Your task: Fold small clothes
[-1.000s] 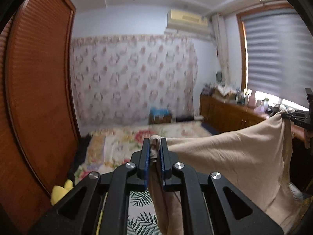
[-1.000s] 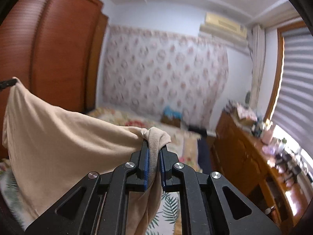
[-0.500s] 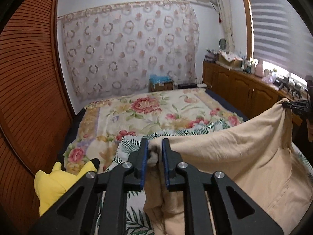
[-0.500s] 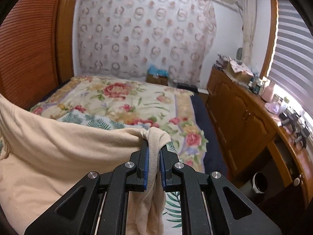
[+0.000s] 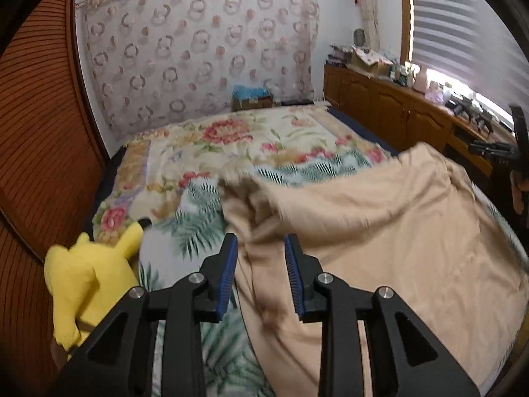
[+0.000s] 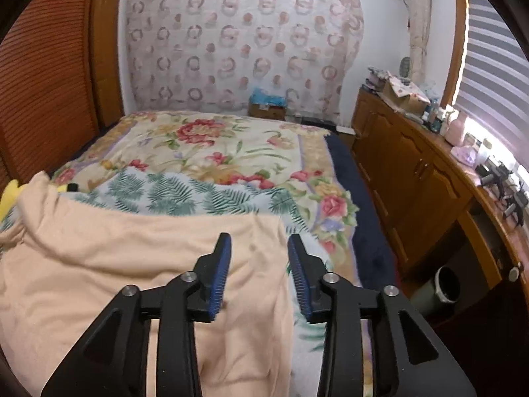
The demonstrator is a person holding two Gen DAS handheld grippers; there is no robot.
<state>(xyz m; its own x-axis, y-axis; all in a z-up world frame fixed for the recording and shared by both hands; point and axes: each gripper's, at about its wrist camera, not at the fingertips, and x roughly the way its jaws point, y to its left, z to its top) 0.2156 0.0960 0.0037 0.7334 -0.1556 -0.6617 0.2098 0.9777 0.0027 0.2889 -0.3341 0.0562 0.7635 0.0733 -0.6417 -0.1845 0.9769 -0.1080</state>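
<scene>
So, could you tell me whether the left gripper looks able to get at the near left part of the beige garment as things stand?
Probably yes. The left gripper is open, its jaws just parted, and the beige garment lies directly beneath it on the floral bedspread. The yellow plush toy sits off to the side, clear of it.

Beige garment (image 5: 390, 218), soft knit fabric, plain, no print visible. Lies spread on the floral bed cover (image 5: 231, 145), at the near end of the bed, over the fern-patterned strip. Surface mostly flat with shallow wrinkles. Left far corner bunched into a raised fold (image 5: 244, 198); in the right wrist view the same corner stands up as a peak (image 6: 36, 185). Far edge runs roughly straight across the bed (image 6: 185, 216). Garment type cannot be told
</scene>
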